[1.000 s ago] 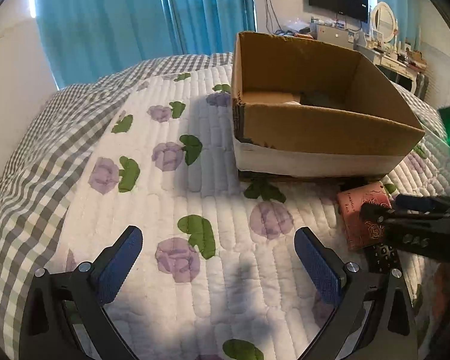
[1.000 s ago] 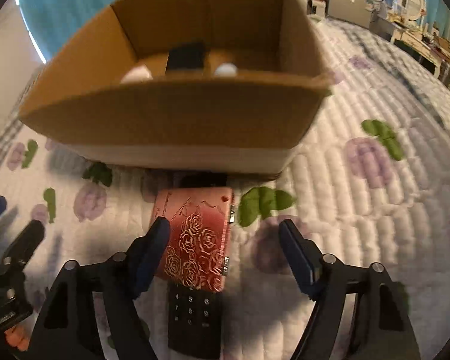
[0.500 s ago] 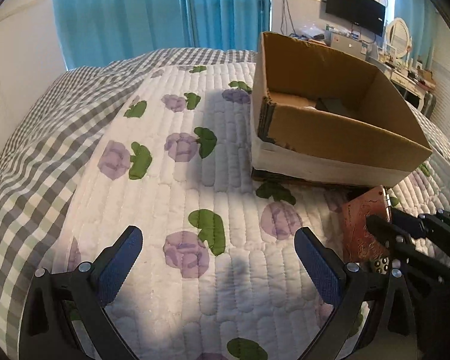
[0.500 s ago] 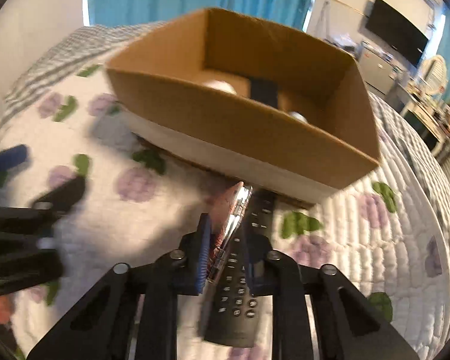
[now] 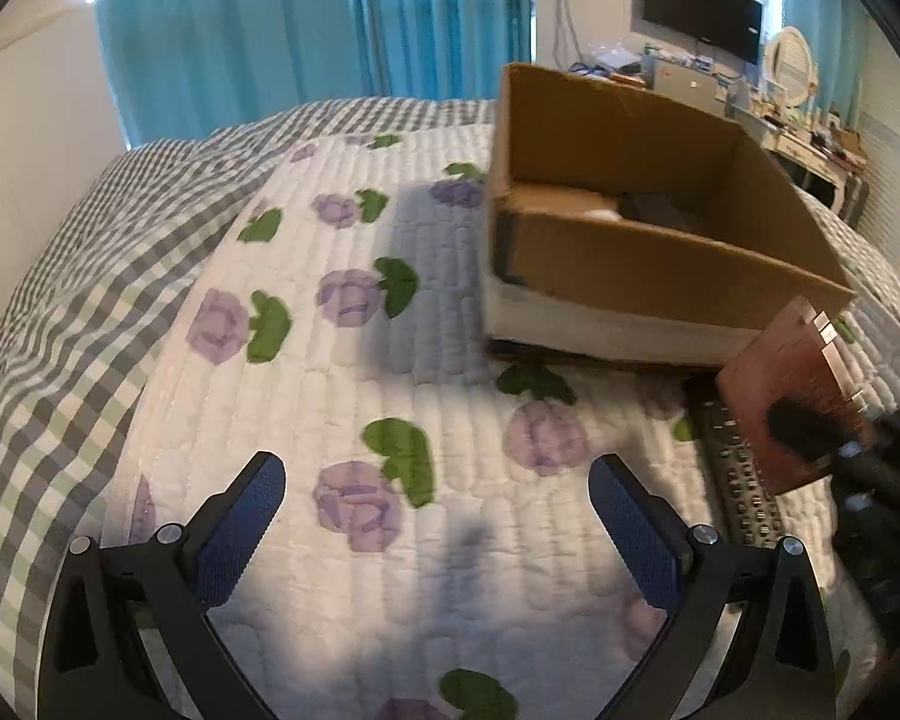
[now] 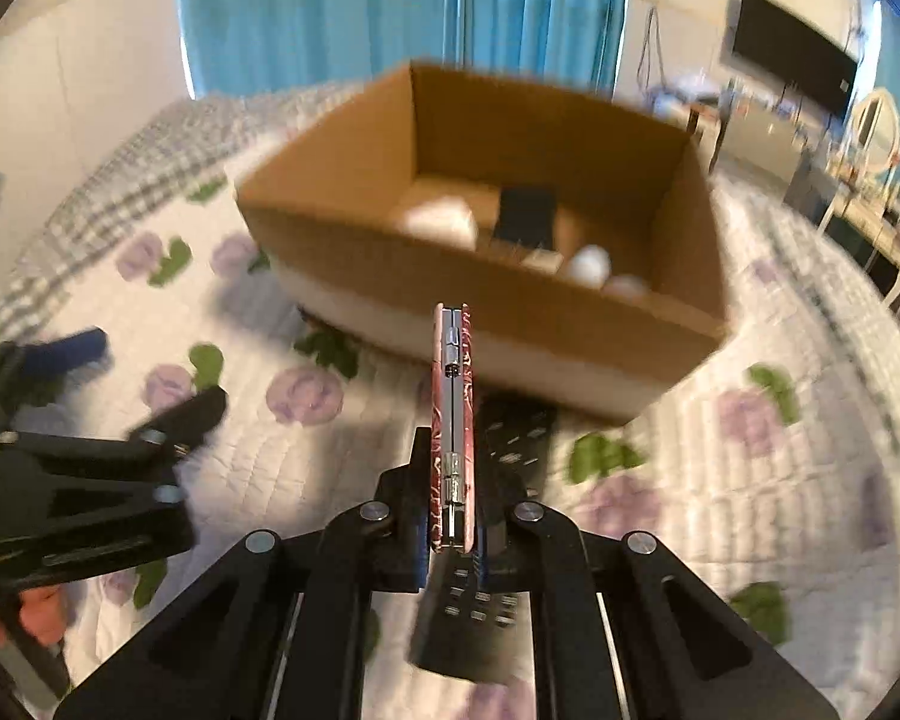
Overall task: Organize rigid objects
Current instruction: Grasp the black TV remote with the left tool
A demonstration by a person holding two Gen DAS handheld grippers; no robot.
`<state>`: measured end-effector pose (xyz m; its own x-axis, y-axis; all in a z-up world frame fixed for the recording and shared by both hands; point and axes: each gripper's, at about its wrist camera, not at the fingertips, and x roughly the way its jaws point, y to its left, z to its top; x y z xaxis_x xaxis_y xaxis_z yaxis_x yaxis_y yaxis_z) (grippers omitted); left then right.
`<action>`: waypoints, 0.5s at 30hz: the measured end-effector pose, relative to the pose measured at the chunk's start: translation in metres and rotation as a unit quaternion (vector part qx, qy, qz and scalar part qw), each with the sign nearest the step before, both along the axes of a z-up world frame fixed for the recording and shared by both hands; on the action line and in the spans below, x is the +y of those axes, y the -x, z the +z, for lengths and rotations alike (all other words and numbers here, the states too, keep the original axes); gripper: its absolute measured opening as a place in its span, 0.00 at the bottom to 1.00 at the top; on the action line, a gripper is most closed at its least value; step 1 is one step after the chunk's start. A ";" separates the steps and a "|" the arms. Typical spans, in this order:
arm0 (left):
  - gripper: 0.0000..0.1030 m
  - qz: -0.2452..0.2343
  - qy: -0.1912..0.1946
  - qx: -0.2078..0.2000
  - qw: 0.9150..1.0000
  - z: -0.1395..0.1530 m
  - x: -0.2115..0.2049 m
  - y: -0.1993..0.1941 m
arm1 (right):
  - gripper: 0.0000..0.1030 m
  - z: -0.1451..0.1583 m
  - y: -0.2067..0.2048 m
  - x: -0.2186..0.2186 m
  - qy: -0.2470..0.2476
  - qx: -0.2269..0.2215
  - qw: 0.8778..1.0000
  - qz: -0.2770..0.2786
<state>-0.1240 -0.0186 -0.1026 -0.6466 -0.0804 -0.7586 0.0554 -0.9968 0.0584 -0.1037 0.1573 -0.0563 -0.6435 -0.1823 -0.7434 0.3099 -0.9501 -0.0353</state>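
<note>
Bed [image 5: 342, 540] fills both views, covered by a white quilt printed with purple flowers and green leaves, with a grey checked blanket [image 5: 72, 300] along its left side. Teal curtains [image 5: 306, 24] hang behind it, and a dark screen [image 5: 702, 15] is mounted on the far wall above a cluttered desk.

A large open cardboard box [image 6: 486, 276] sits on the quilt. Inside it lie a dark flat item [image 6: 525, 216] and several pale rounded pieces, too blurred to identify.

The left tongs [image 5: 435, 516] hover above the quilt, released, blue pads wide apart with nothing between them.

The right tongs [image 6: 450, 495] are clenched on a thin red case [image 6: 450, 408] with a rose pattern, gripped by its flat faces and held edge-on, its silvery hinged edge facing the camera. The case is lifted clear of the quilt, just in front of the box's near wall and not yet over the opening. From the left wrist view it appears as a reddish slab [image 5: 792, 396] tilted up beside the box's near corner.

A black remote control [image 5: 738, 468] lies flat on the quilt under the raised case, near the box.
</note>
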 end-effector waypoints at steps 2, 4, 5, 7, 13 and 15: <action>1.00 -0.006 -0.005 -0.001 1.000 0.004 0.011 -0.002 | 0.09 0.018 -0.004 0.011 0.000 0.018 1.000 -0.003; 1.00 -0.015 -0.011 -0.002 1.000 0.006 0.024 -0.003 | 0.09 0.031 0.000 0.018 -0.009 0.027 1.000 -0.006; 1.00 -0.021 -0.013 -0.001 1.000 0.006 0.033 -0.004 | 0.09 0.035 0.000 0.024 -0.018 0.031 0.999 -0.008; 1.00 -0.029 -0.012 0.000 1.000 0.005 0.051 -0.004 | 0.09 0.037 0.001 0.039 -0.032 0.029 0.999 -0.013; 0.88 -0.024 -0.015 -0.024 0.999 -0.017 0.100 0.007 | 0.09 0.008 0.022 0.079 -0.025 -0.029 0.998 -0.056; 0.86 -0.028 -0.027 -0.045 0.998 -0.029 0.111 0.011 | 0.09 -0.004 0.023 0.086 -0.017 -0.053 0.996 -0.070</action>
<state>-0.1346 0.0923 -0.1318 -0.5778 -0.0032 -0.8162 -0.0030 -1.0000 0.0061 -0.1267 0.2429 -0.0600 -0.5782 -0.0709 -0.8128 0.1785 -0.9831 -0.0413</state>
